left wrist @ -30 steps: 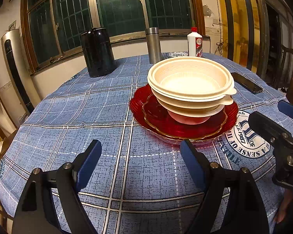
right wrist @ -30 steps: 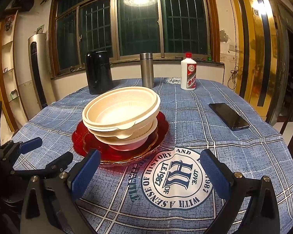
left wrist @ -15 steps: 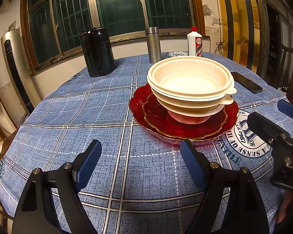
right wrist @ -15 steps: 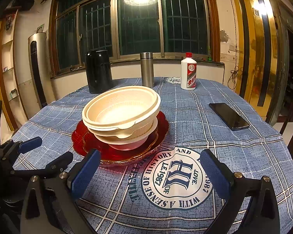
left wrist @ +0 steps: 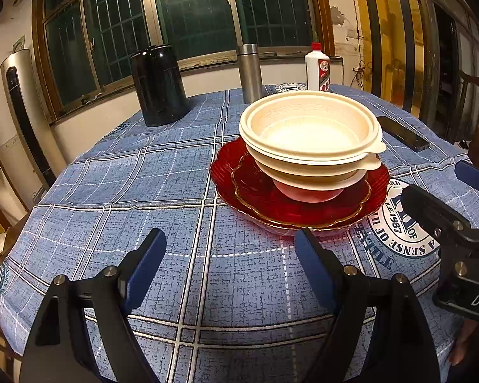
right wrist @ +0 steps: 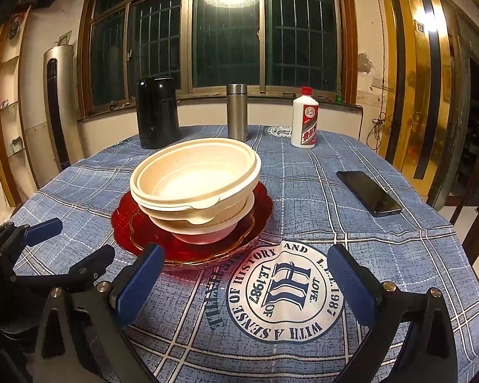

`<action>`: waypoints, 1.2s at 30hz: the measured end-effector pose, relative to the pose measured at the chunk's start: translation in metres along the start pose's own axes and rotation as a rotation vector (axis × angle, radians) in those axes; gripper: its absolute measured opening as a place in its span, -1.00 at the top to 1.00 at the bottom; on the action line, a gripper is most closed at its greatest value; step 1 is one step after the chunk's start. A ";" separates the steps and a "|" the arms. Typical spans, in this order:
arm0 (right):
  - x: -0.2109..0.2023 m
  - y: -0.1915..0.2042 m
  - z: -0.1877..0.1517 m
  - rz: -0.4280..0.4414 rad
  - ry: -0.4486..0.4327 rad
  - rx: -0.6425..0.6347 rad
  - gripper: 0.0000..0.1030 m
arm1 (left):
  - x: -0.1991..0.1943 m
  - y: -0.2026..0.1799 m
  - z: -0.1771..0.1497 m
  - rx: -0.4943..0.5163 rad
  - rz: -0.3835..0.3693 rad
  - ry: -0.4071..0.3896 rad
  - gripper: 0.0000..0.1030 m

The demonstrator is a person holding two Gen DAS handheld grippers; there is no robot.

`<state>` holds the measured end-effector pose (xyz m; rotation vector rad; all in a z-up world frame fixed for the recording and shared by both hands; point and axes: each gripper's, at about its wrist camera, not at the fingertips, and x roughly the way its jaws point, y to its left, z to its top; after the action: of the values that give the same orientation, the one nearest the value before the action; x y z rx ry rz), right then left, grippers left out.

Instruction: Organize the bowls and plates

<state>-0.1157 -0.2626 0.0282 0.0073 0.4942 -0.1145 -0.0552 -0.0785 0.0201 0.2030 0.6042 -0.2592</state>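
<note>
While both grippers hang short of the crockery with nothing in them, the job looks close to its end: going from left to right across the counter (left wrist: 118,191), the left gripper (left wrist: 230,255) has its jaws wide apart over bare blue checked cloth, empty, with the rim of the red plates just past its right-hand finger; next comes the stack itself, near the middle of the counter, where 2 red plates (left wrist: 239,178) lie one inside the other, the inner one gold-edged, and carry a pink bowl (left wrist: 306,194) with what look like 3 cream bowls (left wrist: 309,127) nested on top, the uppermost sitting a little off-centre; further right the right gripper (right wrist: 246,279) hovers over the round printed emblem, jaws likewise spread wide and holding nothing, and a dark phone (right wrist: 368,193) lies well apart at the far right. I judge the stacking done or nearly so, and no loose plate or bowl shows; the next move, if any, calls for nudging the top bowls square without tipping the pile
</note>
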 end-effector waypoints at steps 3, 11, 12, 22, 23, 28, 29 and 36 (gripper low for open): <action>0.001 0.000 0.000 -0.002 0.005 0.000 -0.99 | 0.000 0.000 0.000 0.003 0.001 0.001 -0.62; 0.002 0.000 0.000 -0.005 0.007 0.000 -0.99 | 0.001 -0.001 0.000 0.001 0.000 0.003 -0.62; 0.002 0.000 0.000 -0.005 0.008 0.000 -0.99 | 0.001 -0.001 0.000 0.000 0.000 0.003 -0.62; 0.003 0.000 -0.002 -0.009 0.015 -0.003 -0.99 | 0.001 -0.001 -0.001 0.006 -0.009 0.003 -0.62; 0.003 0.001 -0.002 -0.009 0.016 -0.004 -0.99 | 0.001 -0.001 -0.001 0.006 -0.008 0.003 -0.62; 0.003 0.001 -0.002 -0.011 0.017 -0.007 -0.99 | 0.000 -0.001 -0.001 0.011 -0.008 0.002 -0.62; 0.004 0.001 -0.002 -0.011 0.018 -0.006 -0.99 | 0.001 -0.001 0.000 0.011 -0.007 0.001 -0.62; 0.005 0.001 -0.002 -0.011 0.017 -0.004 -0.99 | 0.001 -0.001 0.000 0.012 -0.007 0.003 -0.62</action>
<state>-0.1123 -0.2620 0.0247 0.0013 0.5119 -0.1241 -0.0543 -0.0793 0.0195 0.2126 0.6067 -0.2688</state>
